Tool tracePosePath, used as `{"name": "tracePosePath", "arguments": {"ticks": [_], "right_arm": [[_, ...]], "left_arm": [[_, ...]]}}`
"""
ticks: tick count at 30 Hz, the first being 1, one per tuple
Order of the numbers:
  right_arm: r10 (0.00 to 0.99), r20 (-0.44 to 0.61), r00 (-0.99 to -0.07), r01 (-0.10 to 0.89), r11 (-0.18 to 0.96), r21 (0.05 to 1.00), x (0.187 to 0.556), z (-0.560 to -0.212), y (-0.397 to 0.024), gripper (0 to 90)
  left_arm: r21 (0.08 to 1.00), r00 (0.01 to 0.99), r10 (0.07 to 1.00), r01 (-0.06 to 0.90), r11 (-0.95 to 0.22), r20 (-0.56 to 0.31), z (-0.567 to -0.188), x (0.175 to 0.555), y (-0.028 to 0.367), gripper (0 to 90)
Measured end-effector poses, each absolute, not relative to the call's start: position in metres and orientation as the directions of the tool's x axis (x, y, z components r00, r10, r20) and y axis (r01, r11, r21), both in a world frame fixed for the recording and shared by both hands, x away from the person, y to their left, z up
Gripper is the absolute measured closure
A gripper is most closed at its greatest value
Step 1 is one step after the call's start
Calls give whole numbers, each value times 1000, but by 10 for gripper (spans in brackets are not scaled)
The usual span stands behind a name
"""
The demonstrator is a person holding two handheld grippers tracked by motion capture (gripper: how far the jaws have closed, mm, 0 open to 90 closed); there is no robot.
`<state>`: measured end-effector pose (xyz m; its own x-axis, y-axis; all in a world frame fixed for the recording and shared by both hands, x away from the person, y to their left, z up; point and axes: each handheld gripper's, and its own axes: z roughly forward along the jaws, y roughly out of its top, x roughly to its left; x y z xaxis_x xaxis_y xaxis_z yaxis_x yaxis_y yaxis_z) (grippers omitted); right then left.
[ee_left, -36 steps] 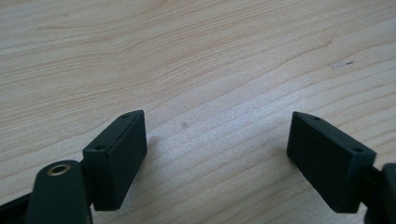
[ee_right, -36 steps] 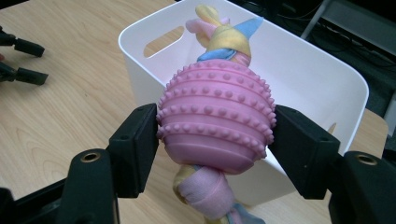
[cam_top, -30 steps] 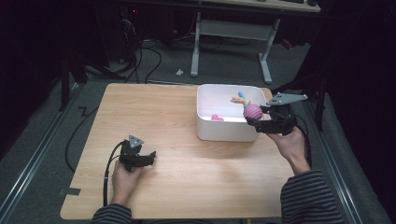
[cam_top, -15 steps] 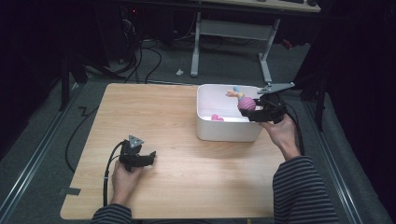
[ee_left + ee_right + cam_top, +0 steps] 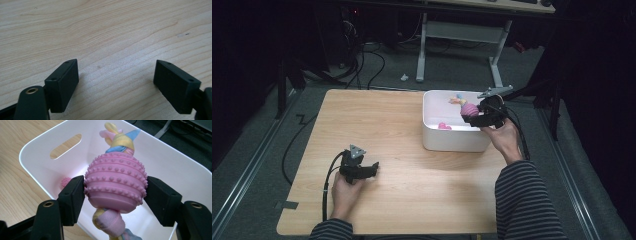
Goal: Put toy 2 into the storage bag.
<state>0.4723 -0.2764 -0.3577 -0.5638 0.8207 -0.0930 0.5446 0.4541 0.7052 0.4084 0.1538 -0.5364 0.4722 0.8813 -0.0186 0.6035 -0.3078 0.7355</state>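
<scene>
A dark room surrounds a pale wooden desk (image 5: 412, 150), with cables on the grey floor and a metal frame at the 12 o'clock side. A white bin (image 5: 455, 140) stands on the desk toward 2 o'clock, close to the right edge. The right gripper (image 5: 476, 113) hangs over the bin's right half, its jaws clenched on a pink knobbed ball toy (image 5: 115, 187). In the right gripper view the ball sits squarely between the two jaws, one pad pressing at 9 o'clock and the other at 3 o'clock on its ribbed sides. A twisted cloth rope in pink, yellow and blue runs through the ball, its knotted end sticking out at 12 o'clock and another knot hanging at 6 o'clock. The toy is above the bin's open mouth, clear of the white walls. A small pink spiked ball (image 5: 66, 181) lies on the bin floor at 9 o'clock of the held toy, below the slot handle in the bin wall.

The left gripper (image 5: 371, 169) rests near the desk's 7 o'clock corner, well apart from the bin. Its jaws are spread wide with bare wood between them. A broad stretch of desk lies open between the left gripper and the bin.
</scene>
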Motion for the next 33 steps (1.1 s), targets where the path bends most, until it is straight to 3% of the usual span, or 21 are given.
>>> {"name": "tracePosePath", "arguments": {"ticks": [17, 33], "right_arm": [[796, -70, -601, 581, 496, 646, 480, -381, -260, 342], [792, -29, -610, 579, 470, 666, 473, -379, -267, 341]], "left_arm": [[736, 472, 881, 604, -307, -19, -536, 408, 154, 204], [735, 472, 882, 603, -310, -15, -536, 408, 154, 205]]}}
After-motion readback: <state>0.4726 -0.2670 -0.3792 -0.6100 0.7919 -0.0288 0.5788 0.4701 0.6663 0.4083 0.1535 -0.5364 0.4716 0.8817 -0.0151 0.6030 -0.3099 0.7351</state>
